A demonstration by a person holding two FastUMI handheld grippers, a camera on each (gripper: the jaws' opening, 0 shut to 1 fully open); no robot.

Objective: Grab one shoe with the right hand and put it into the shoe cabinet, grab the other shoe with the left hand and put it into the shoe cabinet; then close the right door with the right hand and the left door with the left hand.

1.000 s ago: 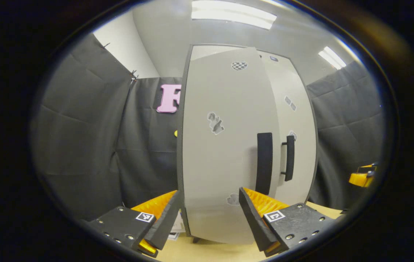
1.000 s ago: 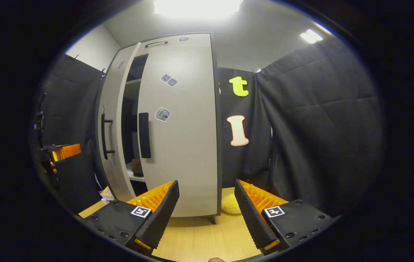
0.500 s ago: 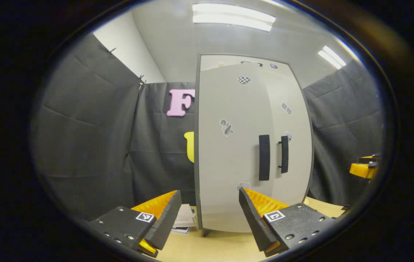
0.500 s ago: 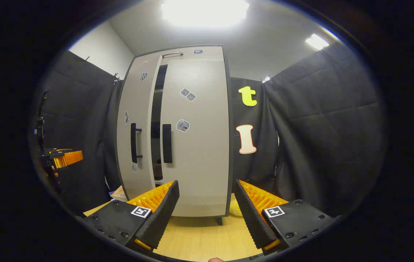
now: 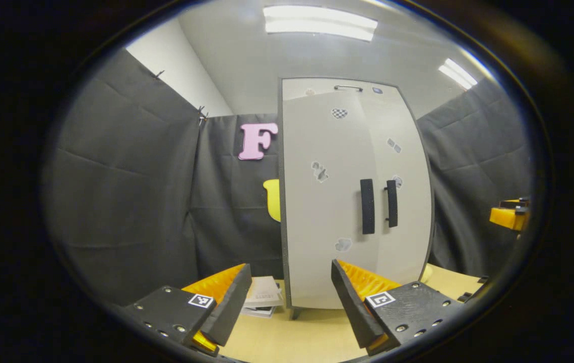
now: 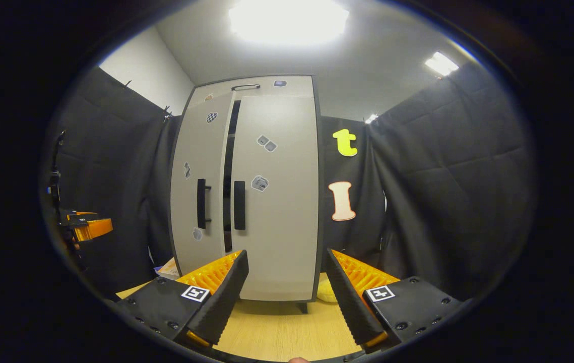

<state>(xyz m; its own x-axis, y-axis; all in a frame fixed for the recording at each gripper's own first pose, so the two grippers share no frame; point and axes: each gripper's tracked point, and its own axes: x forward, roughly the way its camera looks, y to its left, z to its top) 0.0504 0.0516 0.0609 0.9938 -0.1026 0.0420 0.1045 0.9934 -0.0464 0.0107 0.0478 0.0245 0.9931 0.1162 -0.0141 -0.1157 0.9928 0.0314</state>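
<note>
The grey shoe cabinet [image 5: 347,201] stands upright ahead of my left gripper [image 5: 289,297], which is open and holds nothing. In the right gripper view the cabinet [image 6: 266,201] has its right door [image 6: 276,227] flush, while the left door [image 6: 193,166] stands slightly ajar, leaving a narrow dark gap [image 6: 227,191]. Two black handles [image 6: 239,205] flank that gap. My right gripper [image 6: 287,292] is open and empty, some way back from the cabinet. The doors hide the cabinet's inside.
The cabinet stands on a wooden tabletop [image 6: 276,327]. A stack of booklets [image 5: 264,297] lies by the cabinet's left foot. A yellow soft thing [image 6: 324,292] lies at its right foot. Black cloth walls close in on both sides.
Both grippers have drawn back from the cabinet, which looks smaller now. The left door has swung inward, so the gap between the doors has narrowed to a slit.
</note>
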